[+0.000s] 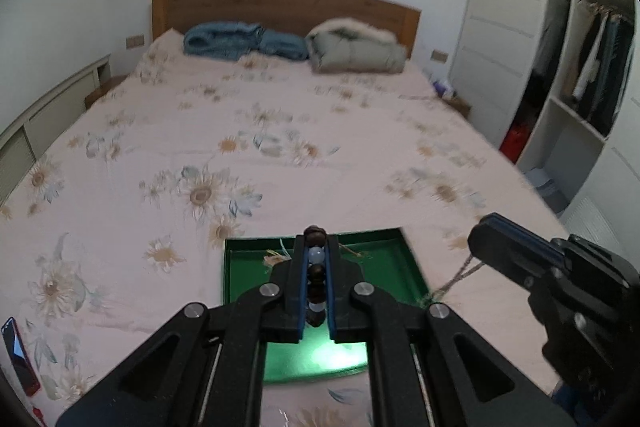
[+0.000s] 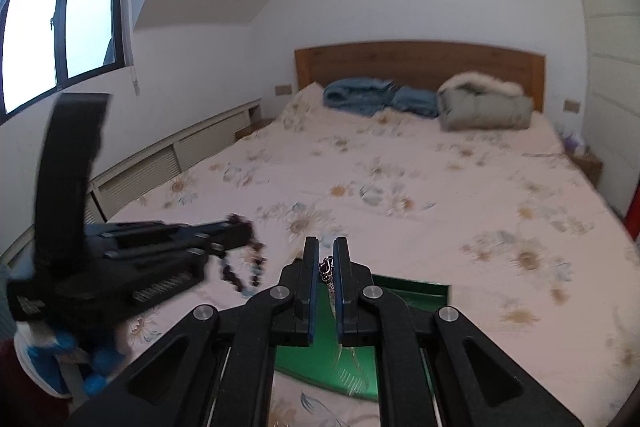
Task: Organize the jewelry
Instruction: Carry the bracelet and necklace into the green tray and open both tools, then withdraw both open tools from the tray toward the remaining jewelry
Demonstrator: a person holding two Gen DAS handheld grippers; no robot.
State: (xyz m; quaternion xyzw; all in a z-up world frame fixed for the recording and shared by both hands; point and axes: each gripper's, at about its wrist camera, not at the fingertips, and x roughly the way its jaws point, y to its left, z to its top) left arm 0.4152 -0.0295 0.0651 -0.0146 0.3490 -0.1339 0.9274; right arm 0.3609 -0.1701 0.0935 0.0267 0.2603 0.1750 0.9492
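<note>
The left tool is clamped on a bead bracelet, a string of dark brown and pale bluish beads that runs lengthwise between its two blue-lined fingers. In the right wrist view the rest of the bracelet hangs blurred below the tool's tip. The tool hangs over a green tray that lies on the bed, near the foot end. A thin cord with a frayed tassel lies inside the tray, near its far edge.

The right tool is closed on a thin chain necklace; its small silvery clasp sits pinched between the fingers, and the chain drops from there toward the tray. In the left wrist view the right tool is just off the tray's right side, with the chain slanting down to the tray's right rim.

A red phone lies on the bed, well to the left of the tray. Far beyond the tray, by the wooden headboard, lie a folded blue blanket and a folded grey coat side by side.
</note>
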